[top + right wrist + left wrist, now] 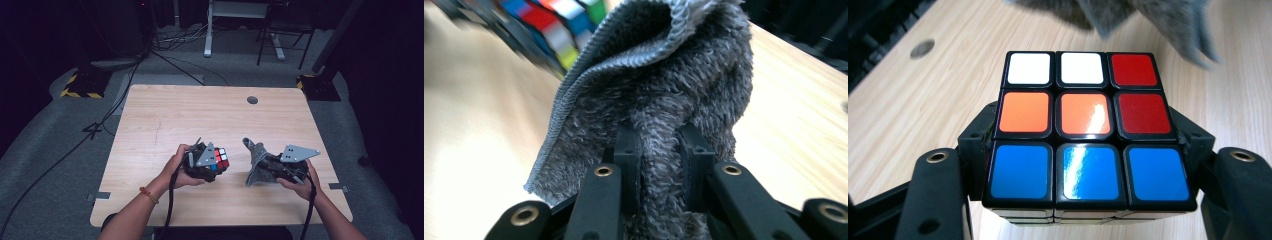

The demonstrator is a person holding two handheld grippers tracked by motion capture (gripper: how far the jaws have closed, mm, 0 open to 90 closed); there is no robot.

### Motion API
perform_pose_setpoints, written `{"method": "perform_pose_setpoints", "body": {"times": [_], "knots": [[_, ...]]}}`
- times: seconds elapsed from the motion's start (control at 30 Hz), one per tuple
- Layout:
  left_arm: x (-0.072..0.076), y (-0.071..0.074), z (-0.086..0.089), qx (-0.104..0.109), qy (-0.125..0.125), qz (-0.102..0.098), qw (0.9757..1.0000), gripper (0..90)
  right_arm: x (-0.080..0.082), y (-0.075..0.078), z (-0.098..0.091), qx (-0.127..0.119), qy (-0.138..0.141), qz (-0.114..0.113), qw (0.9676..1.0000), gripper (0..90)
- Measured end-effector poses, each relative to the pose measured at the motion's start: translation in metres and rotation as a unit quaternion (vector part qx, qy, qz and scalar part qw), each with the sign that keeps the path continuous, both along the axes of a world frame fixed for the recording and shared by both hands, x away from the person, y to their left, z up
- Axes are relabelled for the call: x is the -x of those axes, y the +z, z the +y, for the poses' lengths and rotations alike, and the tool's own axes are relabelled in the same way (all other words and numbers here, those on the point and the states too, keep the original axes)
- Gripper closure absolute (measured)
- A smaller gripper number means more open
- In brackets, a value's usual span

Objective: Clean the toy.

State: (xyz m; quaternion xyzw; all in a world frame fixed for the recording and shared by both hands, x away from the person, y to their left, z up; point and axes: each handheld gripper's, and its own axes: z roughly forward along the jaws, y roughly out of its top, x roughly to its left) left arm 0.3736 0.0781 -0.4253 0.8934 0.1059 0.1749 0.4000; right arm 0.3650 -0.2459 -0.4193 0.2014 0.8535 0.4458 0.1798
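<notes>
My left gripper (216, 164) clenches the rigid, slick puzzle cube (1087, 127) by opposite faces; my right gripper (260, 167) pinches the limp grey cloth (664, 85) mid-fold.

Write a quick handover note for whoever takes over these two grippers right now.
Left gripper: shut on the cube, held off the table, scrambled; the face toward its camera shows white, red, orange and blue.
Right gripper: shut on the grey cloth, bunched, its free end standing up above the jaws.
Positions: in the high view, cube and cloth sit side by side above the near middle of the table, apart.
Done: both things picked up.
Left: probably wiping the cube with the cloth; no contact yet.
</notes>
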Motion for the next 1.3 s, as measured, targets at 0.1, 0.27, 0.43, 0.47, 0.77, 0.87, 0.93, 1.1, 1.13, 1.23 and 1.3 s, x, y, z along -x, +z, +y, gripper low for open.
{"method": "perform_pose_setpoints", "body": {"times": [0.1,0.27,0.43,0.47,0.77,0.87,0.93,1.1,1.13,1.23,1.3], "knots": [[-0.003,-0.002,0.012,-0.004,0.012,0.01,0.9999,33.2,-0.007,-0.005,-0.005,0.008,-0.011,0.011,0.9998,74.3],[-0.004,-0.009,0.029,-0.016,0.026,0.023,0.9993,33.2,-0.015,-0.015,-0.008,0.035,-0.022,0.024,0.9989,73.9],[-0.005,-0.02,0.042,-0.033,0.038,0.034,0.9981,33.2,-0.021,-0.026,-0.007,0.055,-0.025,0.045,0.9972,73.0],[-0.005,-0.022,0.044,-0.039,0.041,0.035,0.9978,33.2,-0.022,-0.028,-0.007,0.057,-0.027,0.052,0.9966,72.8],[-0.012,-0.041,0.063,-0.037,0.055,0.072,0.9952,33.2,-0.018,-0.051,-0.019,0.089,-0.03,0.071,0.9931,69.4],[-0.012,-0.047,0.065,-0.039,0.049,0.081,0.9948,33.1,-0.019,-0.061,-0.021,0.091,-0.03,0.083,0.9919,66.3],[-0.012,-0.051,0.066,-0.041,0.047,0.089,0.9941,33.1,-0.019,-0.065,-0.022,0.089,-0.026,0.084,0.9922,65.4],[-0.013,-0.056,0.069,-0.026,0.049,0.103,0.9932,32.8,-0.019,-0.069,-0.023,0.081,-0.029,0.086,0.9926,62.2],[-0.013,-0.057,0.069,-0.027,0.053,0.105,0.9927,32.5,-0.018,-0.069,-0.022,0.085,-0.028,0.081,0.9927,62.1],[-0.013,-0.062,0.069,-0.036,0.055,0.112,0.9916,29.9,-0.017,-0.07,-0.021,0.085,-0.026,0.078,0.993,59.1],[-0.012,-0.064,0.07,-0.031,0.06,0.117,0.9908,30.0,-0.017,-0.07,-0.021,0.086,-0.025,0.075,0.9931,58.4]]}}
